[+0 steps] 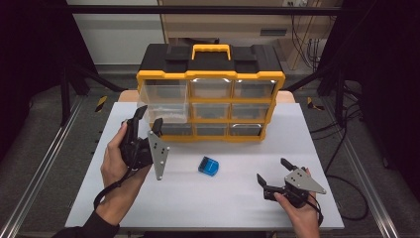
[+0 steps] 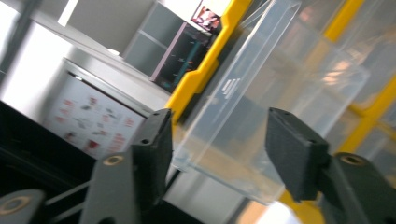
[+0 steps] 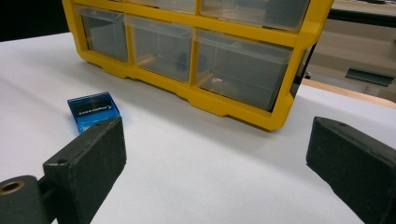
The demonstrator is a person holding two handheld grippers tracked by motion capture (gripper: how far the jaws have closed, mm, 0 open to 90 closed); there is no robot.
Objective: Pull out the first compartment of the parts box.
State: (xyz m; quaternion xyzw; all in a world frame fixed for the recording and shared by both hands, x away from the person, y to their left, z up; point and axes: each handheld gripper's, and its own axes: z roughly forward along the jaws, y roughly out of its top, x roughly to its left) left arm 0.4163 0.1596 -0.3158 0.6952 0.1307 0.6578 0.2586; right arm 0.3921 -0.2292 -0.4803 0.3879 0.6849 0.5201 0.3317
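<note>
At the upper middle of the high view, a yellow and black organiser [image 1: 210,94] with rows of clear drawers is parked at the far edge of the white bench [image 1: 208,198]. Its top-left drawer [image 1: 162,101] is pulled well out, so it juts toward the lower left of the frame, and it looks empty as far as can be told.

The left gripper [image 1: 148,119] is held up in the left half of that view, jaws spread wide and pointed at the front of that drawer. In the left gripper view the clear drawer [image 2: 261,112] is seen right between the two black jaws, but no contact is visible on either pad, so nothing is actually gripped there.

Lower right in the high view, the right gripper [image 1: 272,174] is kept low over the bench, jaws also wide apart and empty.

A small blue box [image 1: 208,166] is lying flat on the bench, centre of the frame, well apart from both grippers; it's also caught at the left of the right gripper view [image 3: 92,109], just above the left jaw.
</note>
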